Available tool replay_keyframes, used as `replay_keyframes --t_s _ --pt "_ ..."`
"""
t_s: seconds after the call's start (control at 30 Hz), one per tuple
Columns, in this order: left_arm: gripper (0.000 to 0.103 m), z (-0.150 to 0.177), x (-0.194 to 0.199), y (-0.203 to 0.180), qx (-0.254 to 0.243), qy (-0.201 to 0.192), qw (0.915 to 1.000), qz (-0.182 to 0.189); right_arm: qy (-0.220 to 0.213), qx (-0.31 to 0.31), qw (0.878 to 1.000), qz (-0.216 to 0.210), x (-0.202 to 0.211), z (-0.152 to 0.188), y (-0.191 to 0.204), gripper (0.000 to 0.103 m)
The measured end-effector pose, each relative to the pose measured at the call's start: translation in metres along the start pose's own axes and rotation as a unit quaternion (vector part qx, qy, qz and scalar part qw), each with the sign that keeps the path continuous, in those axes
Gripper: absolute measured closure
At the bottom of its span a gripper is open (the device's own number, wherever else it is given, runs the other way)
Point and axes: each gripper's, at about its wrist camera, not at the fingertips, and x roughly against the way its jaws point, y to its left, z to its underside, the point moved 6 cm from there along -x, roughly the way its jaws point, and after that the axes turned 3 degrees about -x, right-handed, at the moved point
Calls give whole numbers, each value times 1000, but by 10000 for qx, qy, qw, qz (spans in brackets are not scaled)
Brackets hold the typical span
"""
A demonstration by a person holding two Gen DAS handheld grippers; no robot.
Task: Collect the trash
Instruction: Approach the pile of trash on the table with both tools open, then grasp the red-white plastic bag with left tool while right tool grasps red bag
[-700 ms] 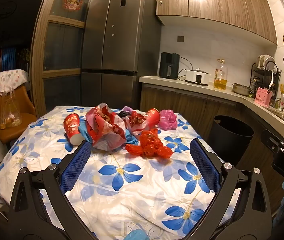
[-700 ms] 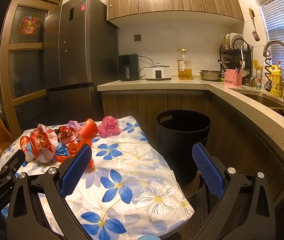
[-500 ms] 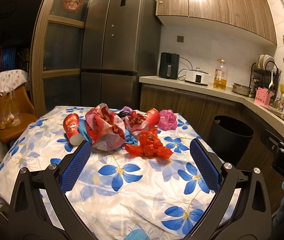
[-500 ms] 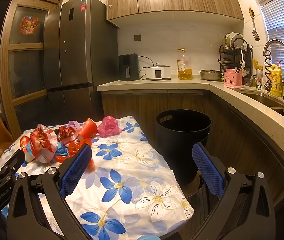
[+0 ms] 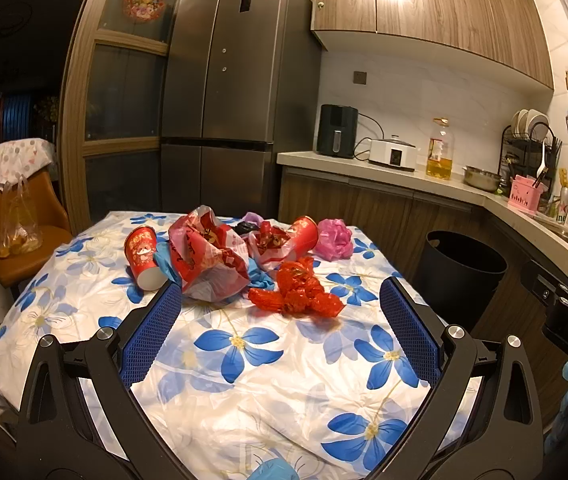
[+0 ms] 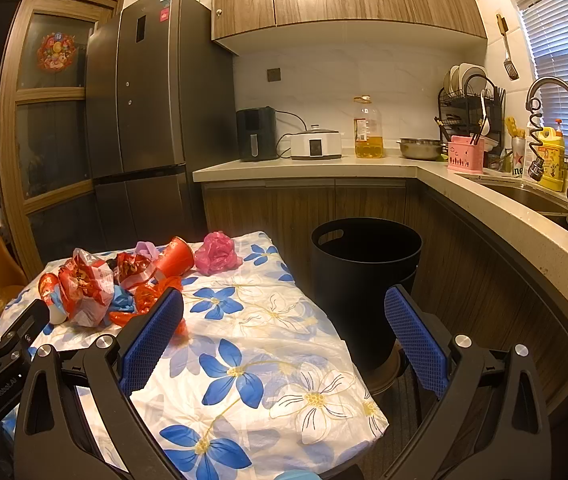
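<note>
Both grippers hang with jaws spread wide and nothing between them. Left gripper (image 5: 280, 304) points over the table (image 5: 244, 392), its blue pads (image 5: 152, 332) apart above the flowered cloth. Just ahead of it lies the trash: a red wrapper (image 5: 295, 290), a crumpled bag (image 5: 208, 256) by the left pad, a red cup (image 5: 144, 256) beyond that, a second cup (image 5: 303, 234) and a pink bag (image 5: 335, 238) farther off. Right gripper (image 6: 284, 312) points past the table's right edge; the trash sits ahead to its left, and the black bin (image 6: 363, 280) stands on the floor just ahead, between its pads.
</note>
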Motion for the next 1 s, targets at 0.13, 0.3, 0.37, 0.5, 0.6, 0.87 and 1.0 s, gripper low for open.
replay_keyframes --t_s 0.13,0.3,0.37,0.5,0.6,0.87,1.0 --pt "5 0 0 0 3 2 10000 6 9 -3 10000 -3 -1 0 0 5" --pt "5 0 0 0 12 2 10000 6 7 -2 10000 2 -1 1 0 5" --pt "5 0 0 0 7 -1 10000 3 7 -9 10000 -4 -1 0 0 5" --pt "5 0 0 1 18 -9 10000 -8 -13 -13 10000 -10 -5 -1 -2 5" --pt "5 1 -7 -2 48 -32 10000 -49 -3 -6 10000 -25 -5 2 -1 5" --pt "5 7 -21 30 326 -66 9991 -272 133 31 9995 -293 -29 13 8 5" --pt "11 12 -38 49 411 51 9980 -481 250 25 9985 -480 -44 20 14 5"
